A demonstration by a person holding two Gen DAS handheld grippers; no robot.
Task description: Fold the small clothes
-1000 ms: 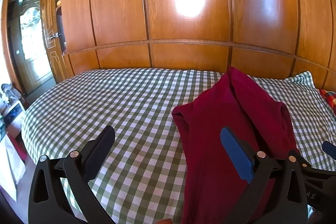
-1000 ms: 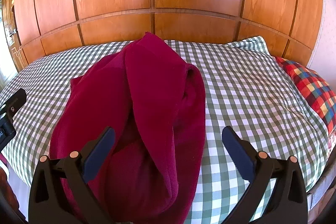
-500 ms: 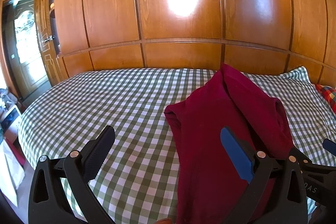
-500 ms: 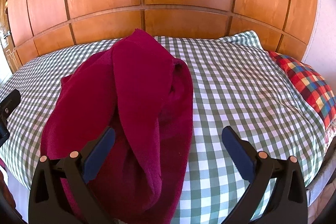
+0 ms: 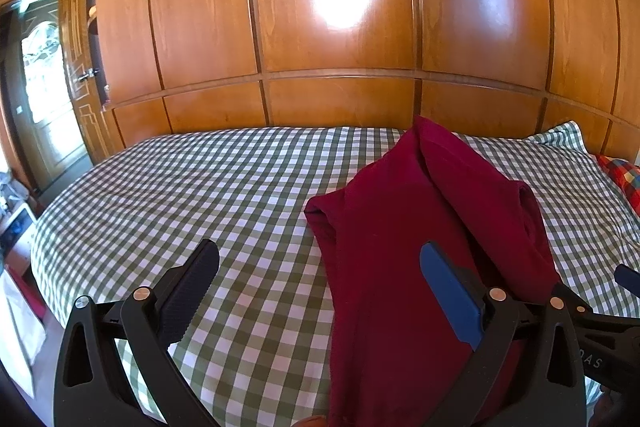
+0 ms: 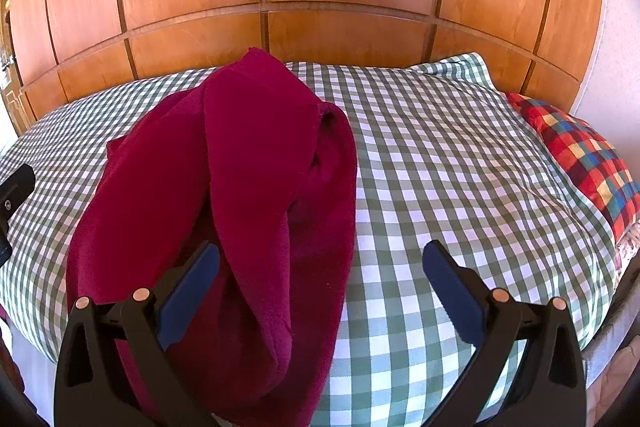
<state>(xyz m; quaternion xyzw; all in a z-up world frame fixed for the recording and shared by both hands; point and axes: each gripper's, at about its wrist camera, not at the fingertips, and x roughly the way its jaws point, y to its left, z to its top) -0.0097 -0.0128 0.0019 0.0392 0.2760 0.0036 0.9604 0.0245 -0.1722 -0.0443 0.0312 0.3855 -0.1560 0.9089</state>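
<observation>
A dark red garment (image 5: 420,235) lies in long folds on the green-and-white checked bed (image 5: 200,195). My left gripper (image 5: 320,291) is open and empty above the bed, its right finger over the garment's near left part. In the right wrist view the garment (image 6: 248,187) fills the left half, one long flap folded over the middle. My right gripper (image 6: 320,287) is open and empty, its left finger over the garment's near end and its right finger over bare bedcover (image 6: 460,167).
A wooden panelled wall (image 5: 340,27) runs behind the bed. A red, yellow and blue checked pillow (image 6: 580,155) lies at the bed's right side. A door (image 5: 40,87) and small items near the floor stand to the far left.
Both grippers stay open. The view of each has shifted slightly, so the garment sits a little further left and lower in the frames. The garment itself lies as before.
</observation>
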